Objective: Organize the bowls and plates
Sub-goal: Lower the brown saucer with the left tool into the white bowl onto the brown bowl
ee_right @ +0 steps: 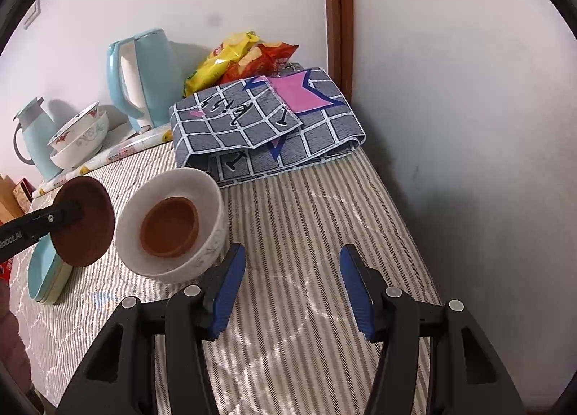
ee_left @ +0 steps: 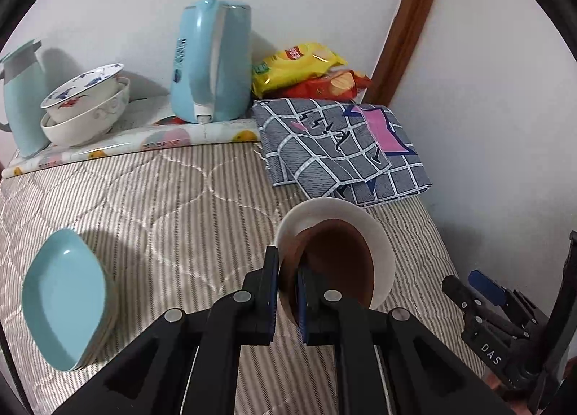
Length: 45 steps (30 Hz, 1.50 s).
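My left gripper (ee_left: pixel 287 263) is shut on the rim of a brown bowl (ee_left: pixel 335 263) and holds it tilted in the air beside a white bowl (ee_left: pixel 375 234). In the right wrist view the held brown bowl (ee_right: pixel 84 222) hangs left of the white bowl (ee_right: pixel 212 198), which holds another brown bowl (ee_right: pixel 169 227). My right gripper (ee_right: pixel 292 270) is open and empty over the striped bed cover, right of the white bowl. A stack of light blue dishes (ee_left: pixel 63 297) lies to the left. Two stacked patterned bowls (ee_left: pixel 86 104) stand at the back.
A blue kettle (ee_left: pixel 211 61), a blue thermos jug (ee_left: pixel 21 97) and snack bags (ee_left: pixel 306 68) stand along the back wall. A folded checked cloth (ee_left: pixel 339 148) lies at the back right. A white wall bounds the right side (ee_right: pixel 468 126).
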Available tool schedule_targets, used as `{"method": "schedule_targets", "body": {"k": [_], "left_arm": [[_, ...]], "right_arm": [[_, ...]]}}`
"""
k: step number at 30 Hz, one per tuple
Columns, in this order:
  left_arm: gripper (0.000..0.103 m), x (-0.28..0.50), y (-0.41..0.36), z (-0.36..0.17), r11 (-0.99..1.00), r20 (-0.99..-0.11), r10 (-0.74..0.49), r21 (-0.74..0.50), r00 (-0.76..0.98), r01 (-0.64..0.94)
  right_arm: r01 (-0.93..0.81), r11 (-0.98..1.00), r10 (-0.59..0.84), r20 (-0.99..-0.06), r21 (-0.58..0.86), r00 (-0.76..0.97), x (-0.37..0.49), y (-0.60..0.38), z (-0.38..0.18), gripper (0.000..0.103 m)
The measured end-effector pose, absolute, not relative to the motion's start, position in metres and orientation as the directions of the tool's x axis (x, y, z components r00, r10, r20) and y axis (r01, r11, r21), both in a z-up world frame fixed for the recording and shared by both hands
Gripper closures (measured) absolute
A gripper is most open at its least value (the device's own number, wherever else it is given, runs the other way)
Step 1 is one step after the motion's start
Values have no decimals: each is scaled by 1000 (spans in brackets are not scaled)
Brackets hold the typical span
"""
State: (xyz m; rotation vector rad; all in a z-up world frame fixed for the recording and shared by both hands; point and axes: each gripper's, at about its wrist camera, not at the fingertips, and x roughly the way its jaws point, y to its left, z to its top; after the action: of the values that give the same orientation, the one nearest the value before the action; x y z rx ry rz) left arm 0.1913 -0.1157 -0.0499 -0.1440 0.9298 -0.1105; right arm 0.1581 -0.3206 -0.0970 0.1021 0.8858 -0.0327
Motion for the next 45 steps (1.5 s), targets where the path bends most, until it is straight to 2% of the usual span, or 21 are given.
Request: {"method": "schedule_targets", "body": {"k": [15,23,45], "left_arm": [[94,225,-144,-80,991,-831,-117,-130,544,13],[94,233,-150,-86,995,-835,-97,-102,542,21],[91,239,-149,-103,987,-858,-148,-162,491,16]], "right_arm": [[63,988,70,-777,139,626,161,-345,-107,49],[50,992,61,-783,116,619,167,-342,-111,49],[61,992,54,-799,113,599,169,-343,-115,49]]}}
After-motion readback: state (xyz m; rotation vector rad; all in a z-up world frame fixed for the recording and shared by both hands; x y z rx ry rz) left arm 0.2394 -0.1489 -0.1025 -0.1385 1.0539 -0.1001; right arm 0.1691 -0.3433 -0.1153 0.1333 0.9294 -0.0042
